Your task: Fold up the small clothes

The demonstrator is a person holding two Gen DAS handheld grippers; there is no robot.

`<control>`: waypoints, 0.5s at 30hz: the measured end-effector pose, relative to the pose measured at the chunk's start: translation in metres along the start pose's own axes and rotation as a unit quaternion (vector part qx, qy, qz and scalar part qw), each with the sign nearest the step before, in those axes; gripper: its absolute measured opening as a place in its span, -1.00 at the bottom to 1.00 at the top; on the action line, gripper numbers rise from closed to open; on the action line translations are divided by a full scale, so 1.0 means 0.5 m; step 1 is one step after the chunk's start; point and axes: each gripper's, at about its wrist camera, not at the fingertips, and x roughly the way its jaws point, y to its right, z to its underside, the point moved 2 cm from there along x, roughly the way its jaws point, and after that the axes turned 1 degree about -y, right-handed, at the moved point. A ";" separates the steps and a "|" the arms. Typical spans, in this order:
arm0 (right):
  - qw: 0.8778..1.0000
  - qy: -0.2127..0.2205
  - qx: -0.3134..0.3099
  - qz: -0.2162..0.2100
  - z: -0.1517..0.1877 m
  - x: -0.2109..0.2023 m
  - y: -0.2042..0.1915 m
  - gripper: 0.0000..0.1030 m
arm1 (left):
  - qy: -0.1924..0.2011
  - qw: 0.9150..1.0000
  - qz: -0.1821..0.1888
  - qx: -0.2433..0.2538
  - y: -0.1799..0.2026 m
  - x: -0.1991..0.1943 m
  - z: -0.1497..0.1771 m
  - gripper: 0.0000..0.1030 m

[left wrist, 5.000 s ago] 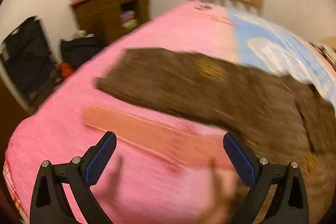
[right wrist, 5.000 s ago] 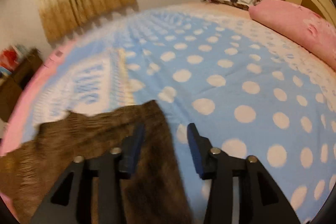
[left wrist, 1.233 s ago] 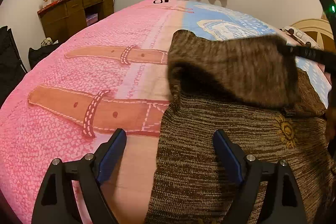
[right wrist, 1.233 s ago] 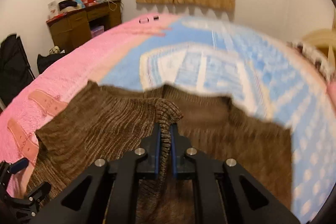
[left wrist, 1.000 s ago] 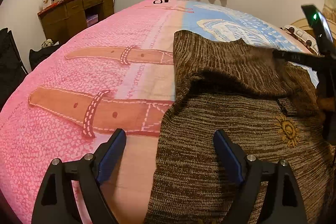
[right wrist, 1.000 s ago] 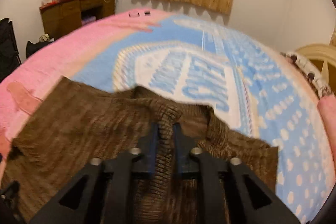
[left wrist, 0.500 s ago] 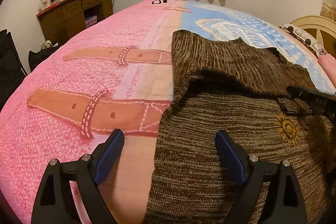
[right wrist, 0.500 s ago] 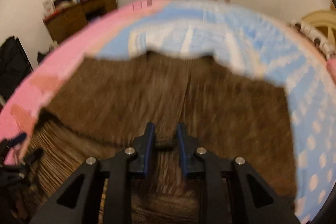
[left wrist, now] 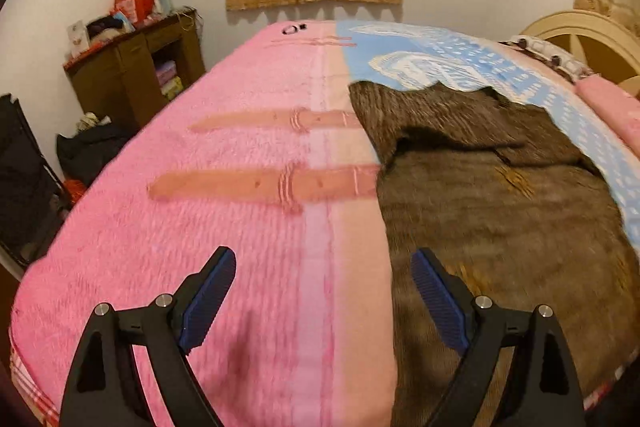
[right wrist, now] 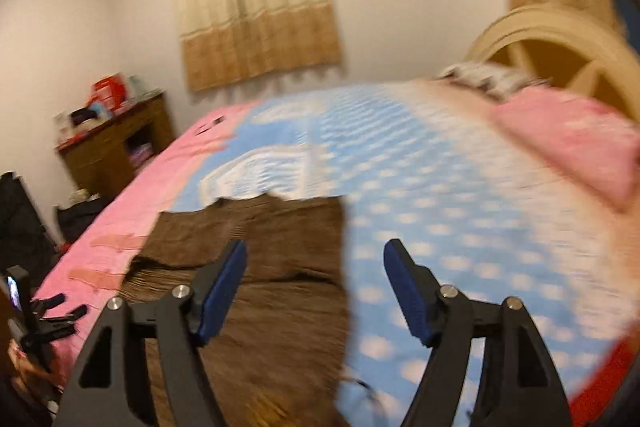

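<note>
A brown knitted sweater (left wrist: 492,195) lies flat on the bed, its far part folded back over the body, and it shows again as the sweater (right wrist: 260,267) in the right wrist view. My left gripper (left wrist: 322,287) hangs open above the pink blanket just off the sweater's left edge, nothing between its blue pads. My right gripper (right wrist: 316,287) is lifted above the sweater's right edge, over brown knit and the blue dotted blanket; its jaws are opening and hold nothing. The left gripper (right wrist: 48,307) also appears small at the far left of the right wrist view.
The bed carries a pink blanket (left wrist: 200,219) and a blue dotted blanket (right wrist: 460,227). A pink pillow (right wrist: 576,143) and a cream headboard (right wrist: 560,39) lie at the right. A wooden desk (left wrist: 136,75) with clutter and dark bags (left wrist: 88,147) stand left of the bed.
My right gripper let go of the sweater part it had carried across, opened, and swung up and to the right. My left gripper pulled back, still open. The folded part now rests on the sweater.
</note>
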 end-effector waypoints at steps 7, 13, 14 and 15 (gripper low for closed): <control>0.983 0.117 0.036 0.138 0.015 -0.257 0.086 0.44 | -0.026 0.999 0.027 0.010 0.020 -0.032 0.091 0.74; 0.987 0.102 0.041 0.117 0.068 -0.266 0.081 0.46 | -0.060 0.997 0.045 -0.004 0.028 -0.042 0.159 0.74; 0.991 0.070 0.035 0.105 0.083 -0.230 0.074 0.46 | -0.064 0.997 0.052 -0.008 0.027 -0.044 0.166 0.74; 0.994 0.042 0.031 0.094 0.098 -0.199 0.068 0.46 | -0.065 0.996 0.058 -0.013 0.026 -0.045 0.167 0.74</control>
